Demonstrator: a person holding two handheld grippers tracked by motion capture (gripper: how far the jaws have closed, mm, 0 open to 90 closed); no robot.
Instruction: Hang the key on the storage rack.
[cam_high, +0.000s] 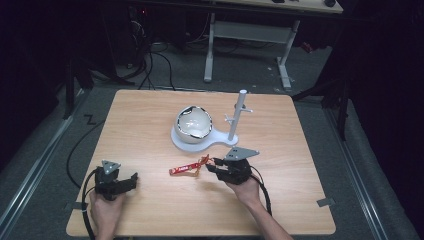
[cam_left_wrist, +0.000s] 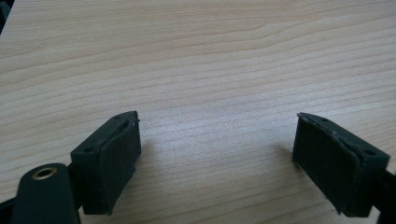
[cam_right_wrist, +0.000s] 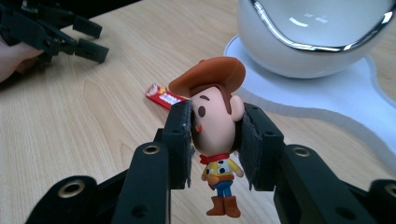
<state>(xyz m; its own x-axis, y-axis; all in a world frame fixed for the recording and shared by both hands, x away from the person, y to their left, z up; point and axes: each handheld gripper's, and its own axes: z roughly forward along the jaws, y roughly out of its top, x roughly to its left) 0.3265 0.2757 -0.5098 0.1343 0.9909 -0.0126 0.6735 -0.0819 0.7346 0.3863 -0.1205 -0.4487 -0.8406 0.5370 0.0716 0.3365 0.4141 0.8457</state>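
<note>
Wooden surface (cam_high: 150, 120) carries a white bowl-like shell (cam_high: 194, 122) on a white base (cam_high: 220, 137) with a pegged post (cam_high: 238, 115). Right gripper (cam_right_wrist: 215, 140), just in front of that base: jaws clamped on the head of a cowboy figurine (cam_right_wrist: 215, 116), with a red wrapper (cam_high: 184, 169), possibly attached, trailing left. Left gripper (cam_left_wrist: 217, 158), well left of the base: jaws wide apart over bare wood.
</note>
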